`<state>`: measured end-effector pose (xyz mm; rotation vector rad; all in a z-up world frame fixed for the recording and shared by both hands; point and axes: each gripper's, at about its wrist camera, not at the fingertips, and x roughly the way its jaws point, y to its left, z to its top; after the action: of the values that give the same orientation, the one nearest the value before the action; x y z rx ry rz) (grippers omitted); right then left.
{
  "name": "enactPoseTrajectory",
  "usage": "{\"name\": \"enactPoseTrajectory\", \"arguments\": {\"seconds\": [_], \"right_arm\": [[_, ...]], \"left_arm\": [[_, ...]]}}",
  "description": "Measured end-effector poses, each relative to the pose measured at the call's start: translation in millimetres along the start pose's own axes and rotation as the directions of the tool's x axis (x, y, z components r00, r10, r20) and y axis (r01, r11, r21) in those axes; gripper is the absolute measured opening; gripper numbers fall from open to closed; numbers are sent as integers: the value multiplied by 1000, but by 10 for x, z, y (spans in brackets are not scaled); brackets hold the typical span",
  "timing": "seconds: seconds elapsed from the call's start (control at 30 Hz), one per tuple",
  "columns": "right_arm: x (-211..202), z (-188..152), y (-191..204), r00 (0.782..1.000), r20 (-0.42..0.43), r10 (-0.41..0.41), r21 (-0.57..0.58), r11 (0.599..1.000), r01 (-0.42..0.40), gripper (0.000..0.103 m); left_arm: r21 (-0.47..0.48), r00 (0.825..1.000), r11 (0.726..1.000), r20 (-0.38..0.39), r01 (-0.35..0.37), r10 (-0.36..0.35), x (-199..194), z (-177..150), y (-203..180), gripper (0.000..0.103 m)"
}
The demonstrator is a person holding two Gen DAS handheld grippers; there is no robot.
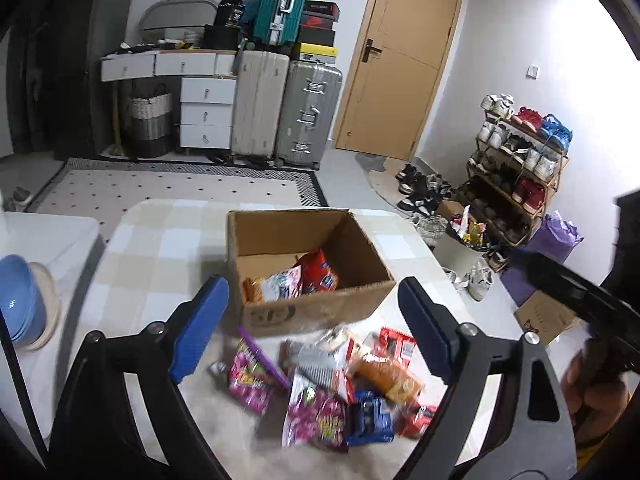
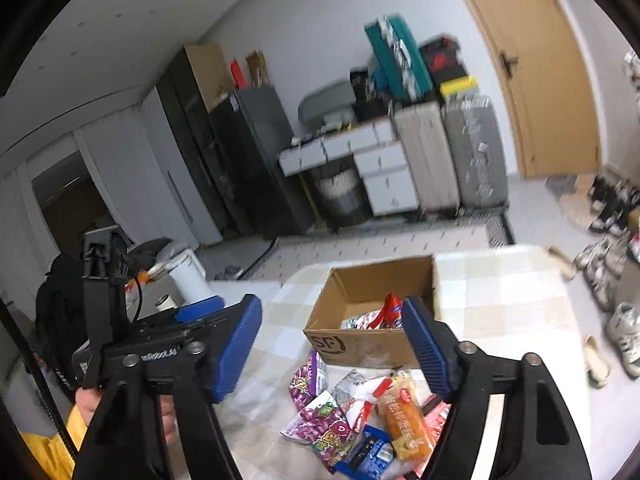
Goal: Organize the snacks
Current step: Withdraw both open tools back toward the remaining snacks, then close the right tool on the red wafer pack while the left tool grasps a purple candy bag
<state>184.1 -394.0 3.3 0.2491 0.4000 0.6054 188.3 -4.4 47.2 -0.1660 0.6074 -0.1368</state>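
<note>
An open cardboard box point(image 1: 320, 312) point(image 2: 360, 344) stands on a table with a checked cloth point(image 1: 160, 248) point(image 2: 500, 300). Inside it lie a red packet and other snack bags point(image 1: 316, 272) point(image 2: 376, 316). In front of the box is a loose pile of snack packets point(image 1: 332, 384) point(image 2: 360, 416): pink and purple candy bags, an orange bread pack, a blue pack, red packs. My left gripper point(image 1: 312, 296) hangs open above the pile, nothing between its blue pads. My right gripper point(image 2: 331, 308) is open too and holds nothing. Each gripper shows at the edge of the other's view.
Stacked blue bowls point(image 1: 18, 296) sit on a side surface to the left. A white jug point(image 2: 188, 276) stands beyond the table's left side. Suitcases point(image 1: 288, 108), a drawer unit and a door are at the back; a shoe rack point(image 1: 516, 168) and loose shoes point(image 2: 616, 320) are on the right.
</note>
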Motion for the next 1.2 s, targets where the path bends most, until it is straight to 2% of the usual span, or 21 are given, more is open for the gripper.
{"name": "enactPoseTrajectory", "arguments": {"seconds": [0.07,0.1,0.27,0.37,0.43,0.53,0.63,0.83,1.0,1.2], "right_arm": [[-230,-74,80,999,43,-15,-1,1000,15,92],[-323,-105,105,998,59,-16,1,1000,16,92],[-702,-273,231,994,106,-33,16,999,32,102],[-902,-425,244,991,116,-61,12,998,60,102],[-1037,-550,236,984,144,-107,8,994,107,102],[-1173,-702,211,971,186,-151,-9,988,156,102],[-1222,-914,156,979,146,-141,-19,989,146,102],[-1046,-1279,22,990,27,-139,-9,990,139,102],[-902,-1511,-114,990,-32,-134,10,991,134,102],[-612,-1656,-170,982,-107,-158,-27,987,156,102]], "left_arm": [[-2,1000,1000,22,-21,21,-227,-74,-19,92],[-6,999,999,34,-32,32,-332,-119,-31,101],[14,994,999,96,-48,47,-848,-374,-128,102],[23,991,996,104,-81,79,-1074,-542,-200,102],[-8,986,993,118,-114,115,-1227,-671,-216,102],[-37,983,996,158,-85,90,-1426,-901,-201,102],[-12,982,995,159,-97,98,-1479,-1098,-217,102],[88,986,990,132,-114,102,-1353,-1520,-312,102],[60,998,996,31,-64,63,-1047,-1742,-244,102],[52,997,997,-50,-61,64,-559,-1816,-94,102]]}}
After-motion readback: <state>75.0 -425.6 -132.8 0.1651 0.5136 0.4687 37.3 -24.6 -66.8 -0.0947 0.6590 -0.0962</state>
